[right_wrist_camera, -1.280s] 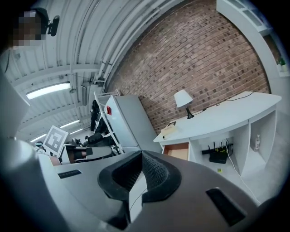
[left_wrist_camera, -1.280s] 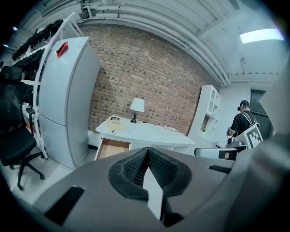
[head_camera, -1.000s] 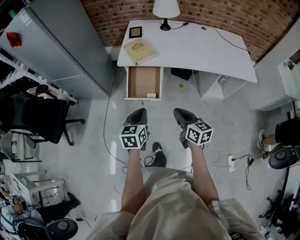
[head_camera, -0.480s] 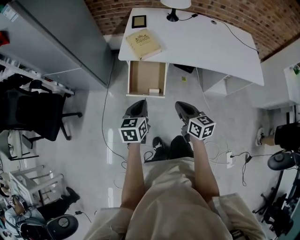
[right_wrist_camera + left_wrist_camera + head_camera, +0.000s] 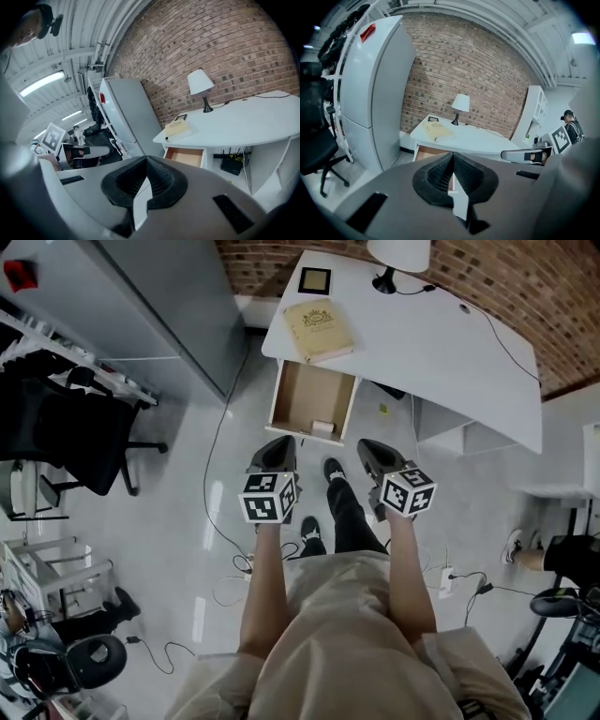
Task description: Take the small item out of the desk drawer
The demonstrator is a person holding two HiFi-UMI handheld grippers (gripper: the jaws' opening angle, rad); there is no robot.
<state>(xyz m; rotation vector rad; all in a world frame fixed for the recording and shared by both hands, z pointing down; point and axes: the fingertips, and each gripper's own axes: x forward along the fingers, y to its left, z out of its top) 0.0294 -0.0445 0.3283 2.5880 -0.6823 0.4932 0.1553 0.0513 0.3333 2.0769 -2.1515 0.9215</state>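
The open drawer (image 5: pixel 281 397) is being presented from under the left end of the white desk (image 5: pixel 450 348), its front edge jutting over the pale floor (image 5: pixel 187 521) towards the person. To its left, a strip of bare floor is being bounded by the tall grey cabinet (image 5: pixel 141 296), with a thin cable (image 5: pixel 217 474) being trailed across it and a black office chair (image 5: pixel 66 427) standing well apart. On the desk's near corner a yellow book (image 5: pixel 320 318) is being carried right at the edge above the drawer, and a lamp (image 5: pixel 398 254) is standing at the back.

The left gripper (image 5: pixel 281 441) and the right gripper (image 5: pixel 366 443) are being held side by side just short of the drawer front, each with its jaws being pressed together on nothing. The small item (image 5: pixel 323 427), a pale block, is lying inside the drawer against the front wall, right of the middle. It is being left untouched, just ahead of the tips and between them, nearer the right gripper.
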